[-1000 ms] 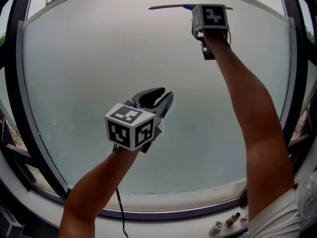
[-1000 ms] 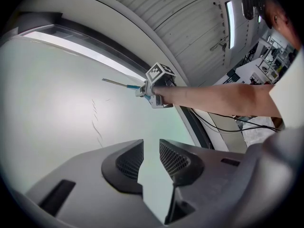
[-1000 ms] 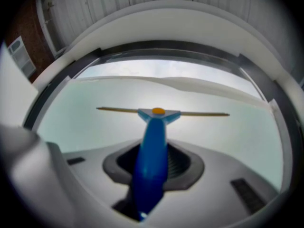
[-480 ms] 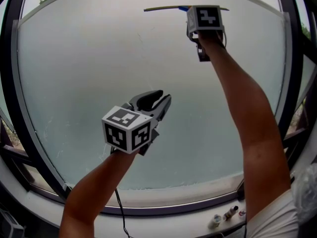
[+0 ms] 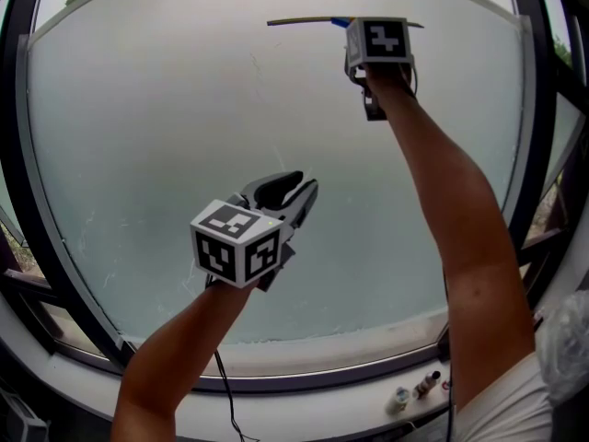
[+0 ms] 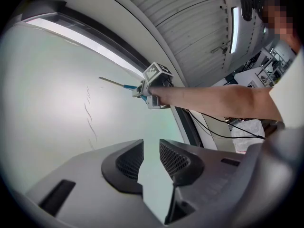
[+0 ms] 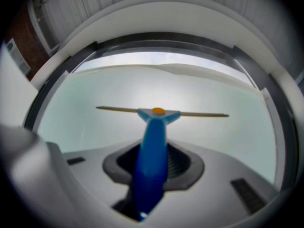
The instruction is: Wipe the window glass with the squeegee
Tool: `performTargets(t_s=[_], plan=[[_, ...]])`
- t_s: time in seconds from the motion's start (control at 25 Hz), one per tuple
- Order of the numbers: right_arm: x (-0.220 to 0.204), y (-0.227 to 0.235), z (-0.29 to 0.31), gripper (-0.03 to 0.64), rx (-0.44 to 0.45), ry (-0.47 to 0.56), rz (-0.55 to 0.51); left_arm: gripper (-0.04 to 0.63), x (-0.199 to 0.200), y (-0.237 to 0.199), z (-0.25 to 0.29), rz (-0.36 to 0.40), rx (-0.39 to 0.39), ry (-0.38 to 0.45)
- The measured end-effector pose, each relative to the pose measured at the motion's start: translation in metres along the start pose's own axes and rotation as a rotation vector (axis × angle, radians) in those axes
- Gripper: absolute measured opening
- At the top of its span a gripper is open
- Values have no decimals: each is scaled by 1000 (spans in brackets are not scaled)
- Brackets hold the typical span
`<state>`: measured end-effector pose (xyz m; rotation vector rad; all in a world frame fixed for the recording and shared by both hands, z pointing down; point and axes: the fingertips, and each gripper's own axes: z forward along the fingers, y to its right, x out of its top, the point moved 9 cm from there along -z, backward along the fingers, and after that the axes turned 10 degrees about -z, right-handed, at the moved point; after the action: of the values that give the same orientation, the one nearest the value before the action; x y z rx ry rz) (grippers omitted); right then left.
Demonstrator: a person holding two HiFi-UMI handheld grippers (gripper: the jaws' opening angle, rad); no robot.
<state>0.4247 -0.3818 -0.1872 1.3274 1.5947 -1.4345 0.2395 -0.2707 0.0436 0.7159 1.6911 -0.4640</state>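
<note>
High on the frosted window glass (image 5: 184,136), the squeegee's thin blade (image 5: 304,21) lies level against the pane. My right gripper (image 5: 357,28) is raised at arm's length and is shut on the squeegee's blue handle (image 7: 152,151). In the right gripper view the handle runs up from between the jaws (image 7: 154,163) to the blade (image 7: 190,114). My left gripper (image 5: 294,187) hovers lower, at mid-pane and close to the glass, and is open with nothing between its jaws (image 6: 151,158). The left gripper view shows the squeegee (image 6: 121,84) up to its right.
A dark window frame (image 5: 28,247) rings the pane. Below it runs a pale sill (image 5: 331,403) with small bottles (image 5: 414,394) at the bottom right. A black cable (image 5: 224,394) hangs under my left arm. Thin streaks (image 6: 90,113) mark the glass.
The right gripper and the squeegee have slid a little way down the glass. The left gripper has sunk slightly and still holds nothing.
</note>
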Motion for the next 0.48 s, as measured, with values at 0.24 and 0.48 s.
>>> performTargets(t_s=[0.24, 0.48], plan=[[-15, -4, -6, 133, 2, -28, 12, 126, -8, 5, -6, -8, -3, -15], [-30, -8, -13, 133, 10, -48, 22, 126, -15, 10, -11, -19, 0, -25]])
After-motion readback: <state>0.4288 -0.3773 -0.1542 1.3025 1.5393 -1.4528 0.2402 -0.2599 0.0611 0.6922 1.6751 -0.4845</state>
